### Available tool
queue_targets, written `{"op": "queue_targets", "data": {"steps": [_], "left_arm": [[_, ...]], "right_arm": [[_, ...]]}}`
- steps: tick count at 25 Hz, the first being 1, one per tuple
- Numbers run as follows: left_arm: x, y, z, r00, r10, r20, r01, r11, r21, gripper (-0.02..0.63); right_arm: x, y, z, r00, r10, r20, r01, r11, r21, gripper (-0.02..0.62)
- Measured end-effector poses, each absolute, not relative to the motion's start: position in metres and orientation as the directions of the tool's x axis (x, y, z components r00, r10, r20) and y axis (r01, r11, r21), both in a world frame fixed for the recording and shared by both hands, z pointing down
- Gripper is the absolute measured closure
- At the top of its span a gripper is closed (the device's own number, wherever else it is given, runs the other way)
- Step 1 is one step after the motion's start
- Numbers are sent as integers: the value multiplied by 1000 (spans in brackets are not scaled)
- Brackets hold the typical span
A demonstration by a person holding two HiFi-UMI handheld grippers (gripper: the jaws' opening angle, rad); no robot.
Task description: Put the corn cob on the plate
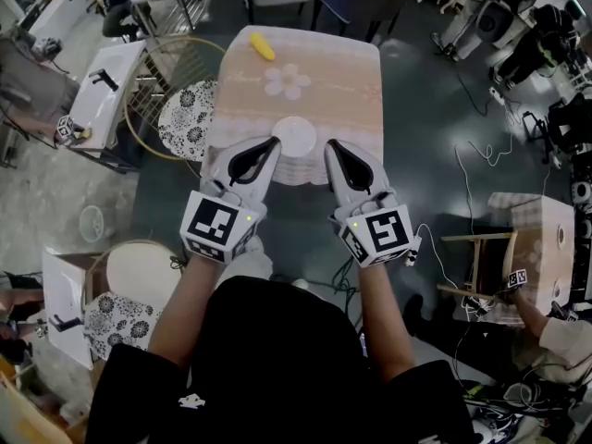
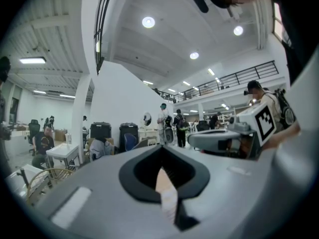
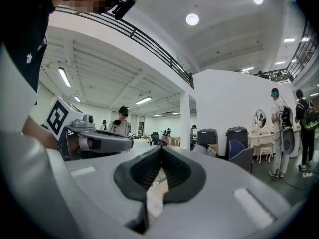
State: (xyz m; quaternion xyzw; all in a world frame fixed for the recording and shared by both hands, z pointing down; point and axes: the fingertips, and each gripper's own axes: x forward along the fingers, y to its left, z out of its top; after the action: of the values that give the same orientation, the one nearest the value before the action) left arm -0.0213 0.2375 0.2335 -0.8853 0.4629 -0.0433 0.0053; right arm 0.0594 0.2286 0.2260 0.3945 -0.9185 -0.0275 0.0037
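Well, in the head view the step in hand is the reach. The cob [image 1: 263, 46], short, yellow and rounded, lies at the far edge of the desk [image 1: 356, 91], well apart from the plate [image 1: 294, 137], white and round by the near edge. A peach cloth with a lace hem and a pale flower covers the desk. The left tool [image 1: 272, 143] and right tool [image 1: 331, 145] show either side of the plate.

In the left gripper view, our smooth grey jaws meet at the tip, with nothing between them.

In the right gripper view, the dark ridged pads are likewise together and empty.

Next, we judge, one tool must cross past the plate, part its jaws and close around the cob, which might roll.
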Motion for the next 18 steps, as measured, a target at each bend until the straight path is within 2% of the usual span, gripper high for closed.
{"op": "queue_targets", "data": {"steps": [9, 18], "left_arm": [[-47, 197, 243, 584, -803, 118, -799, -595, -88, 601], [-70, 169, 242, 627, -771, 114, -772, -634, -47, 601]], "right_arm": [[38, 187, 231, -666, -745, 24, -743, 666, 62, 595], [12, 159, 239, -635, -770, 66, -767, 638, 61, 594]]}}
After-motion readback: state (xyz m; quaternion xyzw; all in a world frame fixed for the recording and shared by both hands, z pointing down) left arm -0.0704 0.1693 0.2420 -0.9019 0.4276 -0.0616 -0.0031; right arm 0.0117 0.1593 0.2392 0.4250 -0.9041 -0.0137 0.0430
